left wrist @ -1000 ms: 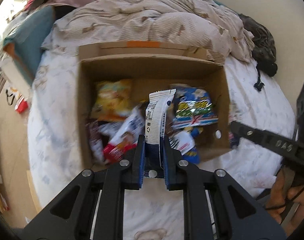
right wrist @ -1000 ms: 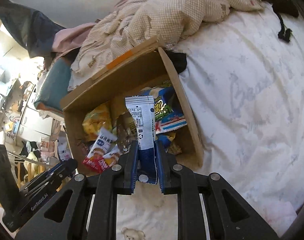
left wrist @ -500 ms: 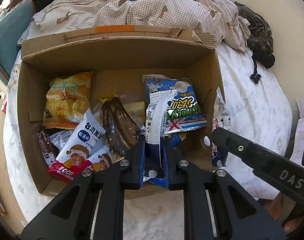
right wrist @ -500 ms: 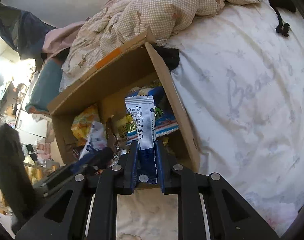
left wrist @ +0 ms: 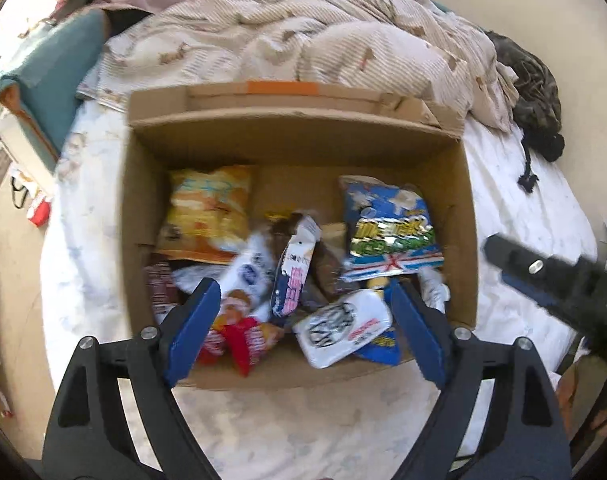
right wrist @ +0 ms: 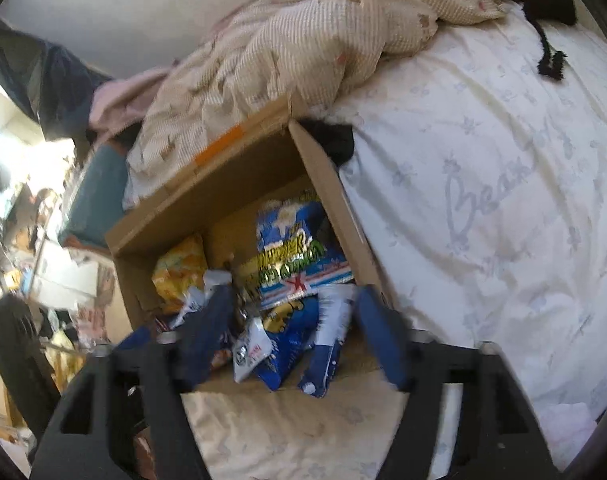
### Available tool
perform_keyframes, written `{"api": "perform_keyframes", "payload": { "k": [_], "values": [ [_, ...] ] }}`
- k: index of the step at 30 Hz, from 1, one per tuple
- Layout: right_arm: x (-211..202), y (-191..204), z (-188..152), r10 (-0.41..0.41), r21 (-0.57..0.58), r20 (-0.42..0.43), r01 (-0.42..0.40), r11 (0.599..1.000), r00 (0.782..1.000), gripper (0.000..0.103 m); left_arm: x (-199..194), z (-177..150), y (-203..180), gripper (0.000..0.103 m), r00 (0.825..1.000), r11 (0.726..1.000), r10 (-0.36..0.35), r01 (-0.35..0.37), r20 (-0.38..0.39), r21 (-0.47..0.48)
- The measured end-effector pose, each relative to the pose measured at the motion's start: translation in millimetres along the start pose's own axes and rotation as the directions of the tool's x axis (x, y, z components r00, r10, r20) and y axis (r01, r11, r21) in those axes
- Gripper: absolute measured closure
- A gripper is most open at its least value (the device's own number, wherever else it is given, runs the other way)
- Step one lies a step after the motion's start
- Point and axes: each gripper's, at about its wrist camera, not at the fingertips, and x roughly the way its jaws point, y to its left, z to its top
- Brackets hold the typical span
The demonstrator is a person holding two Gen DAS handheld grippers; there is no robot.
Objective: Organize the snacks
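An open cardboard box (left wrist: 299, 136) is sitting on a white printed bedsheet (left wrist: 287, 420), with a rumpled beige checked quilt (left wrist: 303, 44) bunched just beyond its far flap. The left gripper (left wrist: 303, 312) is hovering over the box's near edge with its blue-padded jaws spread wide and nothing between them. Inside the box, snack packets are lying in a loose heap: a yellow-orange chip bag (left wrist: 207, 212) is leaning at the far left, a blue bag with green and silver lettering (left wrist: 387, 228) is lying at the far right, and a slim white-and-blue packet with pink print (left wrist: 297, 272) is standing tilted in the middle. A white packet with black print (left wrist: 343, 328) is resting near the front wall beside a red-and-white packet (left wrist: 243, 332). The right gripper (right wrist: 295, 320) is hanging over the box's near right corner, its jaws likewise wide apart and holding nothing, though motion blur is softening them. In the right wrist view, a white-and-blue packet (right wrist: 327, 340) is lying tilted against the near wall, beside a blue bag with yellow print (right wrist: 287, 336). The right gripper's black finger is showing at the right edge of the left wrist view.
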Motion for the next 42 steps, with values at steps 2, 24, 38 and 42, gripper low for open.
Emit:
{"api": "perform_keyframes", "payload": {
  "k": [2,24,38,42],
  "values": [
    [-5.8,2.0,0.6,0.019,-0.006,0.014,-0.018,1.0,1.0,0.03,-10.9,-2.6,8.7,0.018,0.999,0.999,0.036,-0.036,0.025,0.003],
    [-71.3,45.7,-82.3,-0.014,-0.252,0.143,0.05,0.967,0.99,0.0,-124.1,-81.6,73.6,0.0,0.96,0.987,0.159,-0.148,0.23,-0.065],
    [-72.2,73.3,-124.2,-0.092,-0.376,0.268,0.191,0.907,0.959,0.0,-150.3,-102.7,70.5,0.0,0.903,0.976,0.215,-0.207,0.371,-0.062],
    [-68.1,77.7,-125.0,-0.11,-0.39,0.293,0.224,0.893,0.95,0.0,-139.3,-102.2,70.8,0.0,0.92,0.982,0.187,-0.181,0.345,-0.051]
  ]
}}
